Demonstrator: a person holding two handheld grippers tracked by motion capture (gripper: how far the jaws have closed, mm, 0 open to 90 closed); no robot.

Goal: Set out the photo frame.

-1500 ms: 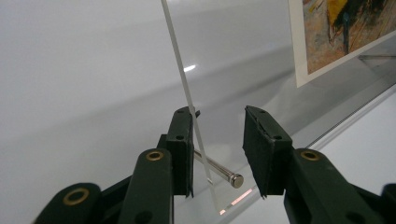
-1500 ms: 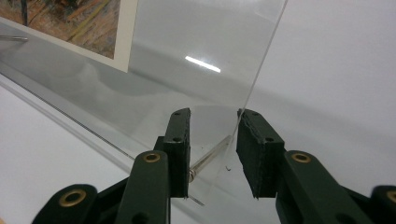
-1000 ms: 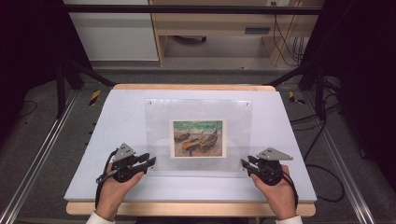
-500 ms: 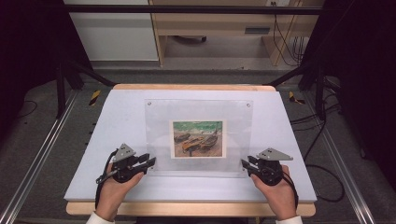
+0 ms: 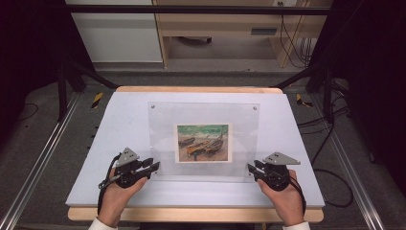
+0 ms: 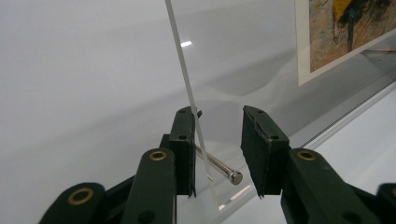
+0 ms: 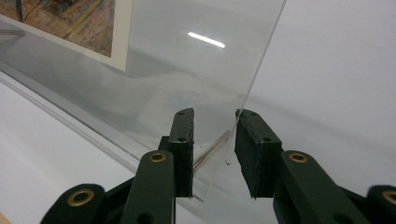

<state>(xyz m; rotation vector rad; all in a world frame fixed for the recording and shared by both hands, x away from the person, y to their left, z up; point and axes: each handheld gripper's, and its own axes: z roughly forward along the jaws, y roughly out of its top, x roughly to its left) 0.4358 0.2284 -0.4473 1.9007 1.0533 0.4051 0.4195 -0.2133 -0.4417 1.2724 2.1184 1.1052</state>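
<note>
A clear acrylic picture frame [image 5: 203, 139] lies flat on the white tabletop [image 5: 119, 120]. The left gripper [image 6: 217, 149] and right gripper [image 7: 215, 149] stand open around its near corners, each straddling a metal standoff pin [image 6: 219, 168]. Nothing is clamped yet; gripping and lifting appear to remain.

My left gripper [image 6: 217, 149] view cuts off the print [image 6: 348, 35] at its corner, and the painted scene stays too blurred to read.
</note>
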